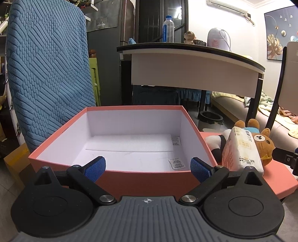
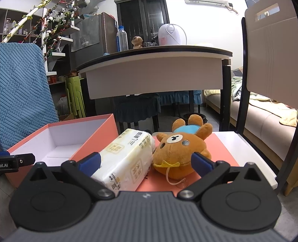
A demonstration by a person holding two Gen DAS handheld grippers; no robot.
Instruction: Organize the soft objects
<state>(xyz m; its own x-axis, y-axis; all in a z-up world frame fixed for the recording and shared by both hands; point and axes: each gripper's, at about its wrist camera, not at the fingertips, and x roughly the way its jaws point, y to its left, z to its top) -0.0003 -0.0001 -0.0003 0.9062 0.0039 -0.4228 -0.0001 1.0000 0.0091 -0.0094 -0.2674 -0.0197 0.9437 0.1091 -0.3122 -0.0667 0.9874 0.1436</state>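
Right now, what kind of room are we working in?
Most likely a home living and dining room: a beige cushioned sofa, a dark-topped white dining table and a white wall-mounted air conditioner.

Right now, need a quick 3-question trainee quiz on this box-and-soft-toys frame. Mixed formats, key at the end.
1. True or false: the pink box already holds the tissue pack.
2. Multiple choice: the brown bear plush lies A) inside the box, B) on the pink lid beside the box, C) on the dark-topped table.
3. Fill in: both the left gripper and the right gripper are ___, holding nothing.

Key:
1. False; it leans outside against the box wall, and only small white packets lie inside.
2. B
3. open
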